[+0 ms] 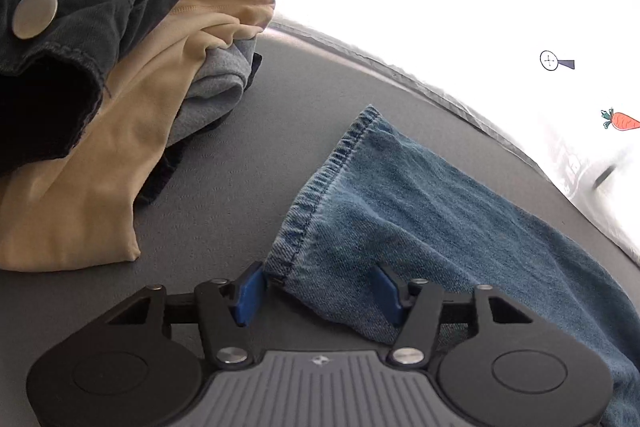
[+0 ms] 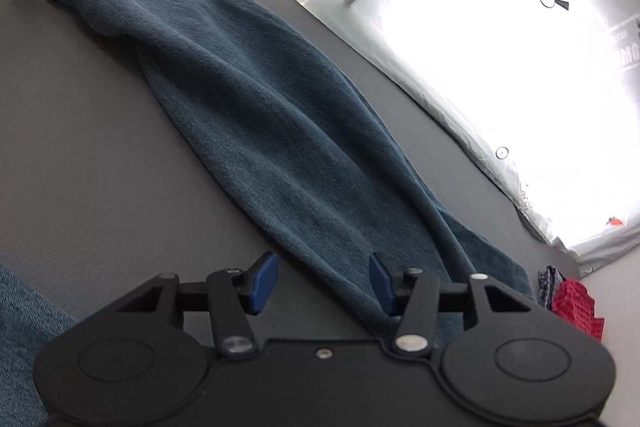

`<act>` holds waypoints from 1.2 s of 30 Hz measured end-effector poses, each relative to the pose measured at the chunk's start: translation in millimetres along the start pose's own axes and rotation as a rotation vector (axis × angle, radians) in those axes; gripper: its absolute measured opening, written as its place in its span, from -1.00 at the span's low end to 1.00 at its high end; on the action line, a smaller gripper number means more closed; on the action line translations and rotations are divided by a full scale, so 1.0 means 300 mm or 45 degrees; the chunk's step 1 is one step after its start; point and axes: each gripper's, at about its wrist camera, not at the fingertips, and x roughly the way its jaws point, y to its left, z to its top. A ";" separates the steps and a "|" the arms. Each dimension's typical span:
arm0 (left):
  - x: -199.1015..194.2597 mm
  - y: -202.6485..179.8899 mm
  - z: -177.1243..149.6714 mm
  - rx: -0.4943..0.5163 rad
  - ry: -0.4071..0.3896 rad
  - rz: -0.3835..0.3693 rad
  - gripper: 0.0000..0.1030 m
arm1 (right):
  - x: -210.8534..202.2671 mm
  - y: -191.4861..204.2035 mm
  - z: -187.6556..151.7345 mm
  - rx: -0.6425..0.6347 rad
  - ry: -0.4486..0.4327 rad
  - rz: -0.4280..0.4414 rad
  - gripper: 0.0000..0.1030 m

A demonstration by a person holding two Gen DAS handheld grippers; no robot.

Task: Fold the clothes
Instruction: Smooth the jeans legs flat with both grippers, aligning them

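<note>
I have the blue jeans [image 2: 256,115] stretched out lengthwise on the grey table [image 2: 80,131], one leg running from my right gripper away toward the far left, where its stitched hem [image 1: 320,187] lies flat in front of my left gripper. My left gripper [image 1: 320,293] sits low at that hem with its blue pads [image 1: 250,293] spread apart, the corner of the denim lying between them but not pinched. My right gripper [image 2: 322,283] is also spread wide, straddling the bunched denim at the other end without clamping it. To the left of the hem I see a heap of clothes: a tan garment [image 1: 100,163], a grey one [image 1: 216,83] under it, and a black denim piece [image 1: 80,7] on top. A red checked cloth [image 2: 576,307] lies near my right gripper.
</note>
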 end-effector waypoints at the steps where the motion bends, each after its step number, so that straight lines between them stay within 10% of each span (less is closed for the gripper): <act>1: 0.005 -0.005 0.007 -0.018 -0.009 0.014 -0.31 | 0.004 0.026 0.020 -0.070 -0.031 0.014 -0.01; 3: 0.009 -0.015 0.026 -0.039 -0.024 0.041 -0.61 | 0.011 0.071 0.050 -0.188 -0.072 0.038 -0.28; 5: 0.015 -0.031 0.053 -0.051 -0.003 0.069 -0.72 | 0.021 0.096 0.072 -0.240 -0.075 0.075 -0.98; 9: -0.039 -0.073 0.126 -0.034 -0.065 0.097 -0.81 | -0.027 0.022 0.079 -0.126 -0.117 0.115 -1.00; 17: -0.326 -0.179 0.264 0.090 -0.306 0.150 -0.74 | -0.248 -0.203 0.032 0.234 -0.195 0.348 -0.98; 21: -0.187 -0.112 0.160 0.195 -0.091 0.389 -0.64 | -0.222 -0.116 0.004 0.158 -0.111 0.422 -0.78; 24: -0.109 -0.004 0.057 0.203 0.089 0.483 -0.61 | -0.224 -0.062 -0.009 0.125 -0.075 0.453 -0.21; 36: -0.245 -0.017 -0.118 0.170 0.130 0.227 -0.05 | -0.180 -0.194 -0.086 0.346 0.021 0.177 -0.03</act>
